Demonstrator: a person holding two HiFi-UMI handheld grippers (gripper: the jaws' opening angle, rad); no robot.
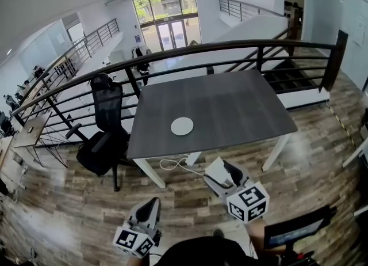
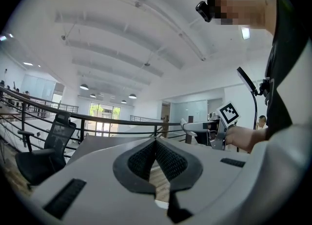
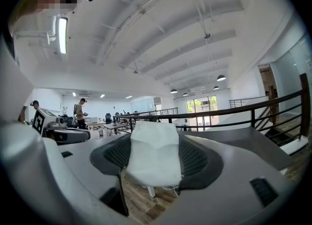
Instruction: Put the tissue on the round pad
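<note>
The round white pad lies near the front edge of a dark grey table. My right gripper is over the floor, short of the table's front edge, and is shut on a white tissue pack. In the right gripper view the tissue pack fills the space between the pads of the right gripper. My left gripper hangs lower left, further from the table. In its own view the left gripper has its pads meeting at the tip, with nothing between them.
A black office chair stands at the table's left corner. A dark railing runs behind the table, with a stairwell at the right. A white cable lies under the table. Another dark chair is at my right.
</note>
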